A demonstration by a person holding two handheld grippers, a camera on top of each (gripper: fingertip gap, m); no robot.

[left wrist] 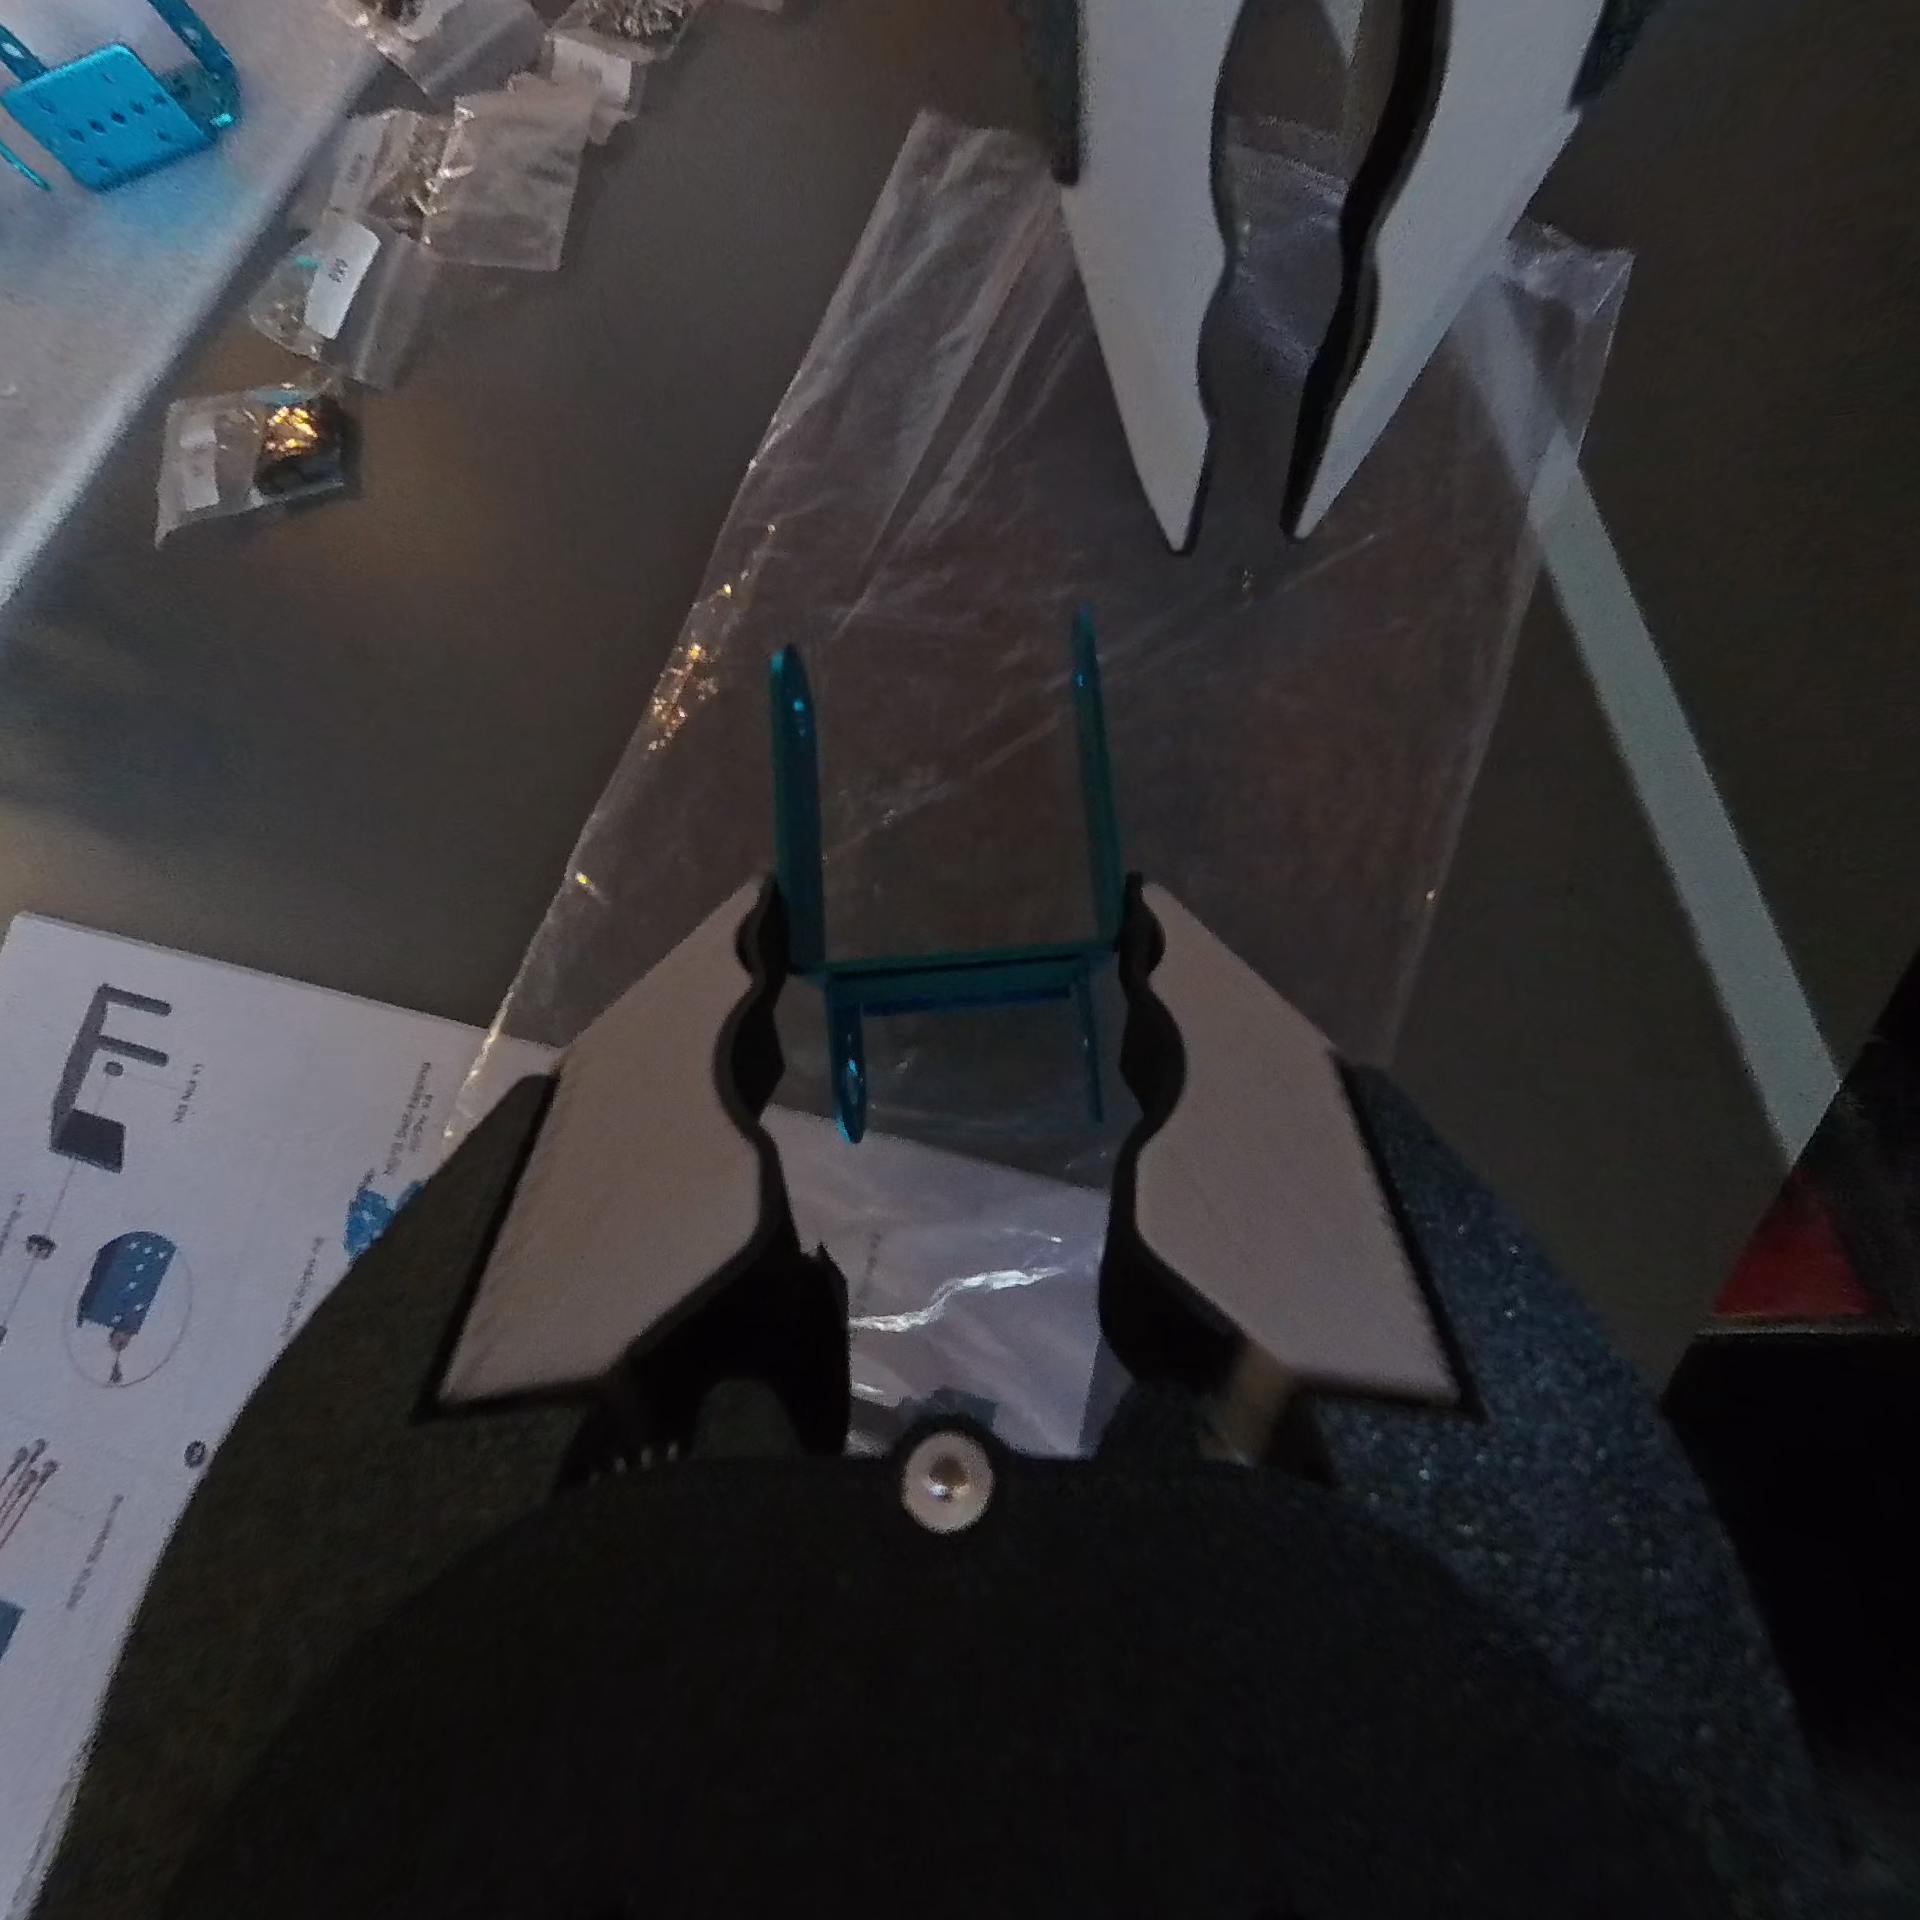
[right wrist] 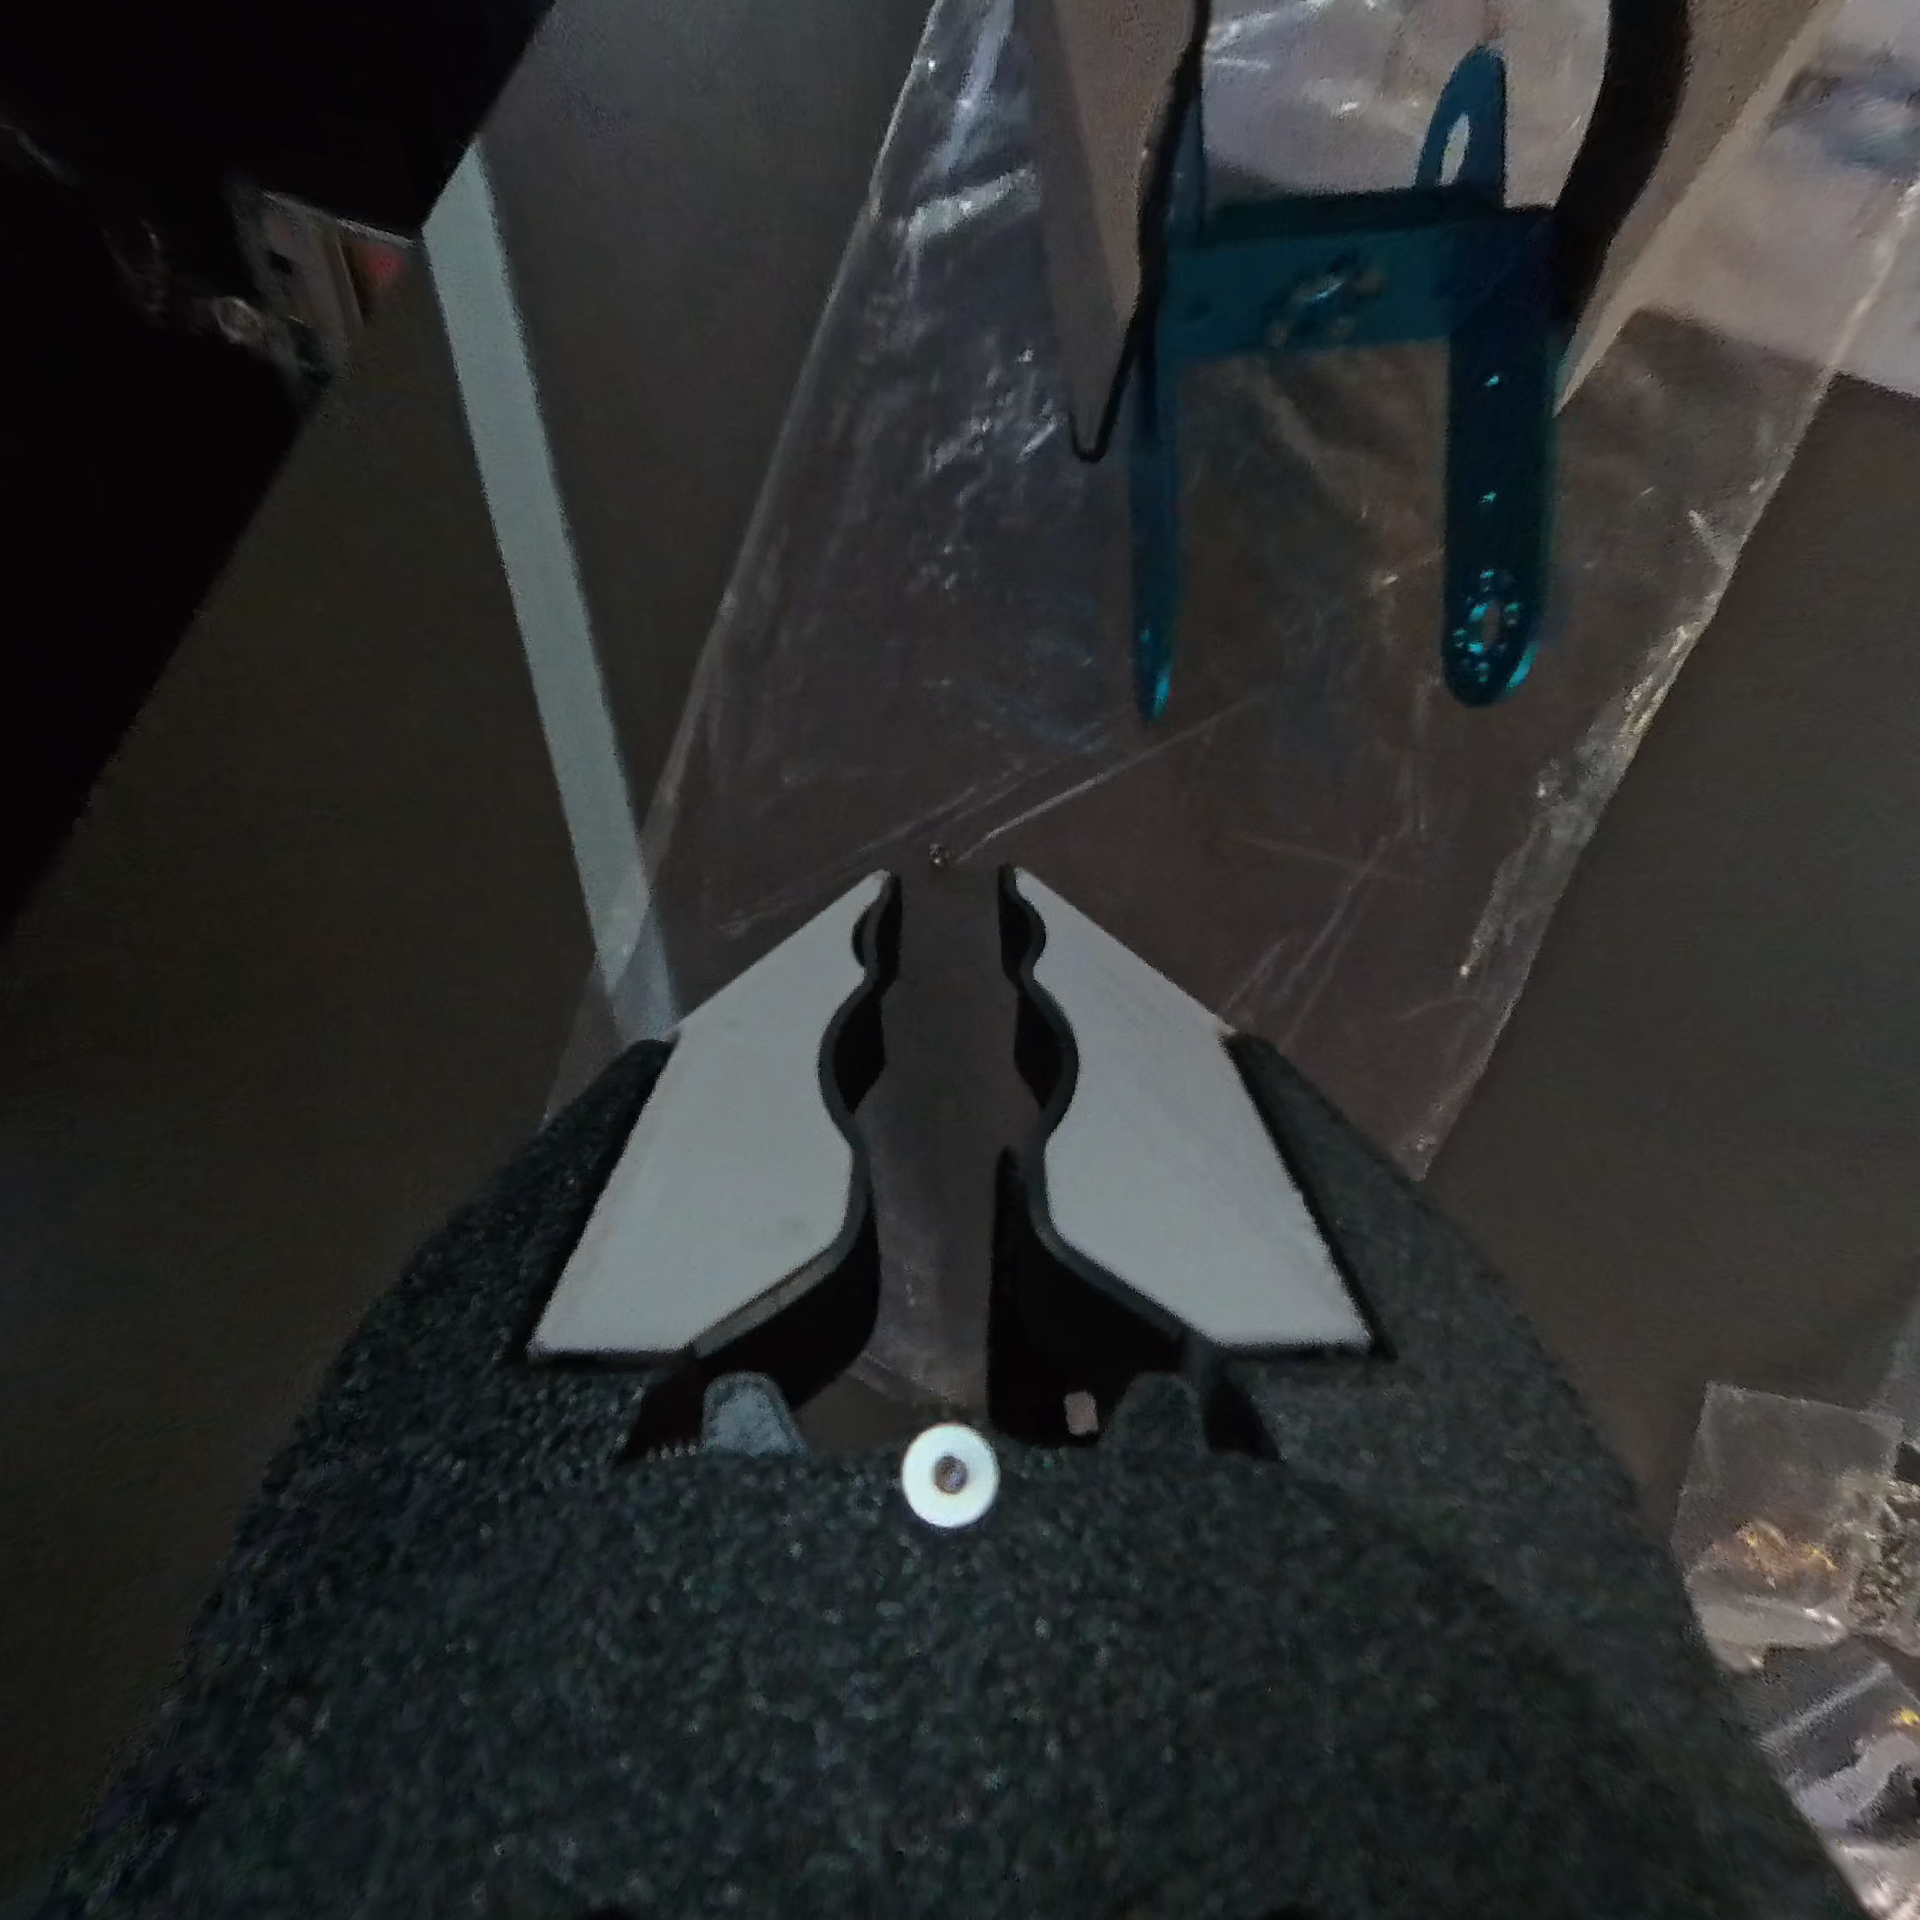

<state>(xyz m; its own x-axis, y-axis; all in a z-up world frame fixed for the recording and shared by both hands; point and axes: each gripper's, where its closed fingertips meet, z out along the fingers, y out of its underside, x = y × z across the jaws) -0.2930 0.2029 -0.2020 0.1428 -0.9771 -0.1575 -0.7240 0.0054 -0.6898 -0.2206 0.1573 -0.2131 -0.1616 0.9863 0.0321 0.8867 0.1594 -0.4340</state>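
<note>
My left gripper (left wrist: 951,899) is shut on a blue H-shaped metal bracket (left wrist: 951,971), pinching its sides near the crossbar and holding it above a clear plastic bag (left wrist: 1247,779) on the dark table. My right gripper (left wrist: 1236,540) points at it from the far side, apart from it. In the right wrist view my right gripper (right wrist: 948,876) has a narrow gap between its fingers and holds nothing. A tiny dark fastener (right wrist: 940,854) lies on the bag (right wrist: 935,623) just ahead of its tips. The bracket (right wrist: 1351,301) shows at the upper right between the left gripper's dark fingers (right wrist: 1636,125).
A printed instruction sheet (left wrist: 208,1143) lies at the lower left. Several small bags of hardware (left wrist: 468,177) and another blue bracket (left wrist: 114,114) lie at the upper left. A white strip (right wrist: 530,582) runs beside the clear bag. More small bags (right wrist: 1818,1558) lie right of my right gripper. One gripper's finger ends stand about 9 cm off the other's.
</note>
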